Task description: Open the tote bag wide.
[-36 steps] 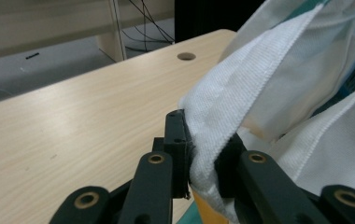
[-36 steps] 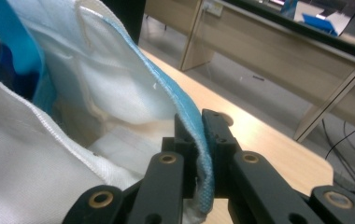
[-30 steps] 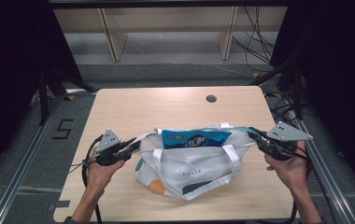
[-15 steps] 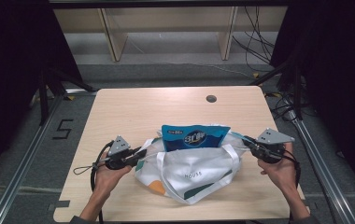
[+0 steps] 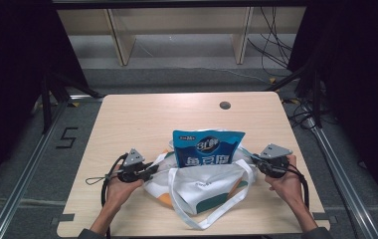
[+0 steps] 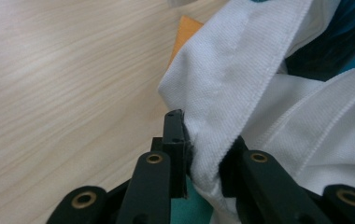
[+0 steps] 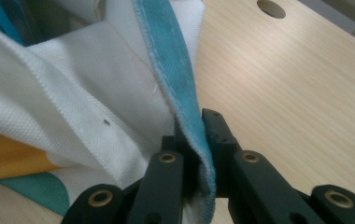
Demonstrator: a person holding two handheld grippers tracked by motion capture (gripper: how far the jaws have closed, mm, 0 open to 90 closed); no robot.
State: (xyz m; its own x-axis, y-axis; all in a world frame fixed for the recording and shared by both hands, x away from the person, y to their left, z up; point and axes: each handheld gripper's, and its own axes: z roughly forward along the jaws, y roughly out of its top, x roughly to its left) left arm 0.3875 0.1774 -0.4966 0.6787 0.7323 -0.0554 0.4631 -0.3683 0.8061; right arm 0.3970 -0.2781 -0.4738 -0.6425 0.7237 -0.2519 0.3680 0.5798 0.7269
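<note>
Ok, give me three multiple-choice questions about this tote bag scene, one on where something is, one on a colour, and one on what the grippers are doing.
1. Where does the blue pouch stand?
A. In the mouth of the white tote bag
B. On the floor
C. At the table's far left corner

2. What colour is the bag rim clamped by the right gripper?
A. Red
B. Teal
C. Black

3. What state is the left gripper in?
A. Wide open above the table
B. Lying loose on the table
C. Shut on the bag's white edge

Answers: 1 A, the pouch rises out of the bag; 2 B, a teal band sits between the jaws; 3 C, white fabric is pinched between them.
</note>
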